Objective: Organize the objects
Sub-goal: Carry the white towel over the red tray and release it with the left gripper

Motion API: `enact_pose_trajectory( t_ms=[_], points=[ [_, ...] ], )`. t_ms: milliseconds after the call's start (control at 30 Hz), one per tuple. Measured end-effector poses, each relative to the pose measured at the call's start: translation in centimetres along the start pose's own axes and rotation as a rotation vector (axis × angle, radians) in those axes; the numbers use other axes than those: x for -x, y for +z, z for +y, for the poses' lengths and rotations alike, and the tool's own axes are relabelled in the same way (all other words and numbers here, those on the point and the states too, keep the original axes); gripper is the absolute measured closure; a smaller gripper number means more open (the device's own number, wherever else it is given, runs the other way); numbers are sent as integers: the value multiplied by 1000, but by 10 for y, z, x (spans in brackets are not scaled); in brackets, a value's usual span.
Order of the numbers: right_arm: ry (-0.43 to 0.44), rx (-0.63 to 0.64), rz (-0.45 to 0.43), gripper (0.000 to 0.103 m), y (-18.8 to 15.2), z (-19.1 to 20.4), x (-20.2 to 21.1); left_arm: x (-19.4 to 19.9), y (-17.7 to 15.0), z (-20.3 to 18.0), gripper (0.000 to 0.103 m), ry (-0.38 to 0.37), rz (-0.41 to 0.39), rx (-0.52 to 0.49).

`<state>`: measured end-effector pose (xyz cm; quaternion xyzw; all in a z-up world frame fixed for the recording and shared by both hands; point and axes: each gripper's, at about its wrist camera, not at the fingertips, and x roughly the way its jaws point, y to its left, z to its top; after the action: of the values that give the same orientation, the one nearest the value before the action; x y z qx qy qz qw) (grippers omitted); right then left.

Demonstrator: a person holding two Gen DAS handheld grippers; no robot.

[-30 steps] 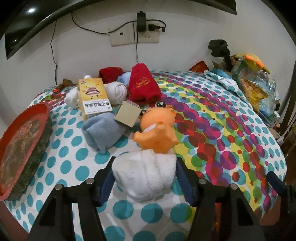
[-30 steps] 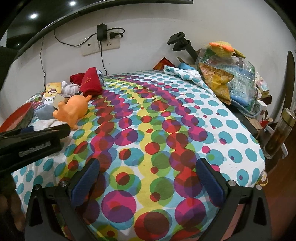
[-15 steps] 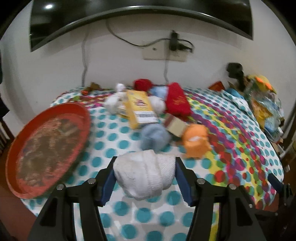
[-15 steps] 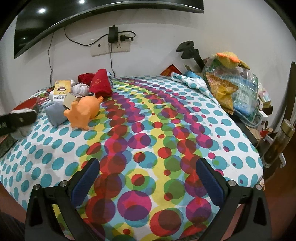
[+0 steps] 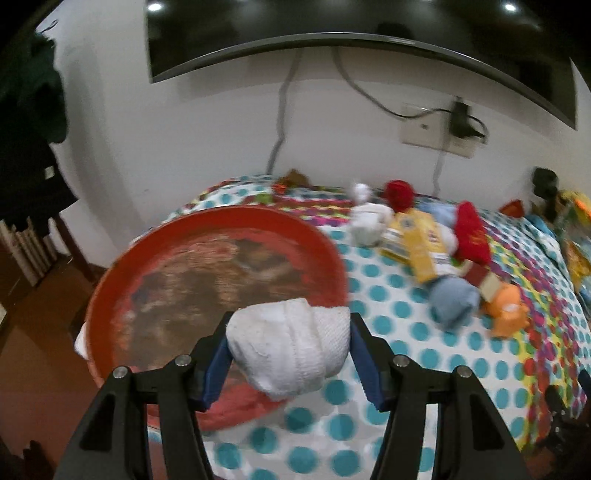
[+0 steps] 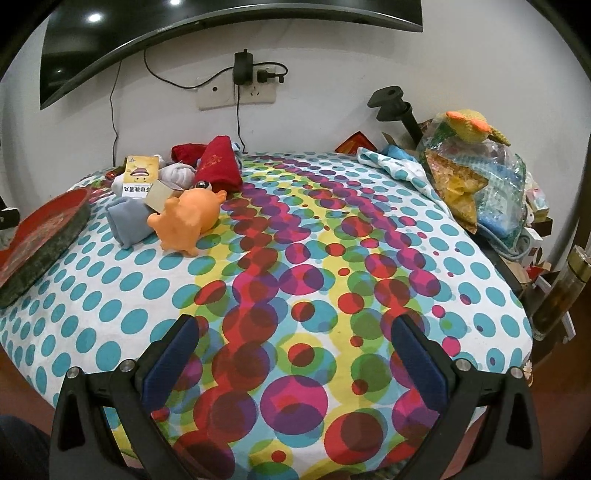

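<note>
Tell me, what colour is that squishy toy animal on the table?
Orange. The toy animal shows best in the right wrist view.

A white wall carries a curved dark screen and a socket plate; cables hang below. Brown floor shows left.

the room was dim and warm-lit. ceiling lamps showed as bright glare spots in the dark tv on the wall. the left wrist view was smeared by motion blur, worst over the tray and far pile. the right wrist view was sharp. both bent strongly at the edges, with black corners. shadows lay soft on the cloth.
</note>
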<state>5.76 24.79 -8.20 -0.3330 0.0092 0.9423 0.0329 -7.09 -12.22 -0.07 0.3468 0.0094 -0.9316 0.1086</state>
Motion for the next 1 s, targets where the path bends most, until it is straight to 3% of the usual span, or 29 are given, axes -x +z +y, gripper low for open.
enact_pose_trajectory(
  t_ms=[267,533,1000],
  points=[
    [1,0,2,0,0,2,-1,-10,9,57,43,89,0,70],
    [0,-1,8,0,0,2,-2,-33,16,98,43,189,28,66],
    [8,45,40,0,-2,15,-9,-98,33,151,43,259,174,141]
  ],
)
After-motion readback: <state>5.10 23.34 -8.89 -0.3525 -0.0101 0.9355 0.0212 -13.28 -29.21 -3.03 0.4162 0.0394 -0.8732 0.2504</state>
